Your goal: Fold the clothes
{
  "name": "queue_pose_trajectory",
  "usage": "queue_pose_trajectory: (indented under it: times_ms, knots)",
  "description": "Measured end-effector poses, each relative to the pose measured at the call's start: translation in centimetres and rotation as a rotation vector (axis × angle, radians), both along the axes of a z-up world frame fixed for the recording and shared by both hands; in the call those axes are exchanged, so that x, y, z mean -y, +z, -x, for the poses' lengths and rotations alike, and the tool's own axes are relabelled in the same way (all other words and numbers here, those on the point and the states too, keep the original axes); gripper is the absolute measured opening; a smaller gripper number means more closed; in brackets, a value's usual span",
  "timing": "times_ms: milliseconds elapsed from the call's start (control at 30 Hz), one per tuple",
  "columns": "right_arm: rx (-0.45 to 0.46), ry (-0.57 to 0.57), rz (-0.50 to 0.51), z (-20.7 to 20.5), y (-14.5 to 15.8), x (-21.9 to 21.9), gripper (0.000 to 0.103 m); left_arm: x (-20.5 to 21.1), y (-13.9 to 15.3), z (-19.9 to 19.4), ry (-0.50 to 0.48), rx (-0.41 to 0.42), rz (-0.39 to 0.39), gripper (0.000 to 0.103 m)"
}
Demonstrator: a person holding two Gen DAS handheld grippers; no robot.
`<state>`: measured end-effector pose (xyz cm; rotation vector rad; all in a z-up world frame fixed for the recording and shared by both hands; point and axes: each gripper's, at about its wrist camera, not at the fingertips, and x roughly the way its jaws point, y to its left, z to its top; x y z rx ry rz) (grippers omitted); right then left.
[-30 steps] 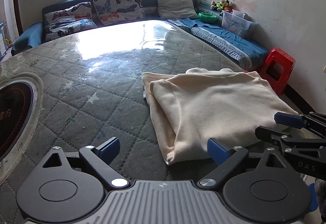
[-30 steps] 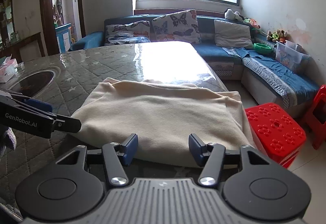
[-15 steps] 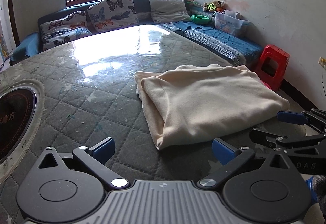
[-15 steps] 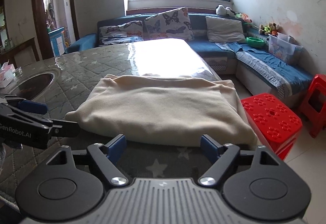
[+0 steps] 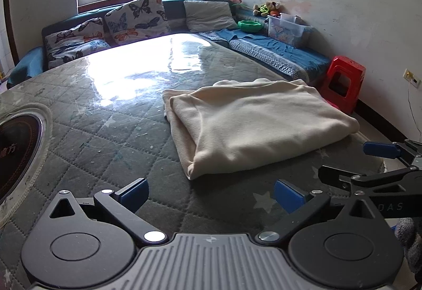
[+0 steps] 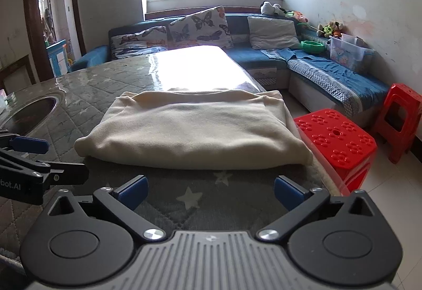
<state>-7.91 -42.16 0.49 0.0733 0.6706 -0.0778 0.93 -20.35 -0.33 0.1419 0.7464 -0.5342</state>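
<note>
Looking along the left tool (image 5: 211, 196), its jaws stand wide apart with nothing between them, only quilted tabletop (image 5: 87, 131) below. The cream garment (image 5: 253, 129) lies folded into a thick rectangle on the tabletop's right part, apart from the blue fingertips (image 5: 133, 195), its nearest corner just ahead of the gap. The right tool (image 5: 369, 160) shows at the right edge, off the cloth. A round inset (image 5: 18, 147) sits in the tabletop to the left, well apart from the garment. Behind are a sofa (image 5: 263, 50) and a red stool (image 5: 343, 84). From the right tool (image 6: 211, 192), the jaws are opening, again with nothing between them; the garment (image 6: 192, 131) lies straight ahead, its near folded edge just beyond the fingertips, its right side close to the tabletop's edge, above a second red stool (image 6: 335, 139). The left tool (image 6: 29, 158) pokes in from the left, near the garment's left corner but not touching. The fold looks nearly or fully done, the cloth released. If one more fold is wanted, a good way would be to take both near corners at once, pinch all layers, lift evenly, and keep the right side from slipping over the edge.
</note>
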Motion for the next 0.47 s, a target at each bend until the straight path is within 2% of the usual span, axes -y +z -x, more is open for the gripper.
queue_pose_trajectory:
  times_ms: [467]
  knots:
    - [0.006,-0.022,-0.02,0.85,0.06,-0.6,0.103,-0.1,-0.13,0.94,-0.006,0.005,-0.001,0.103]
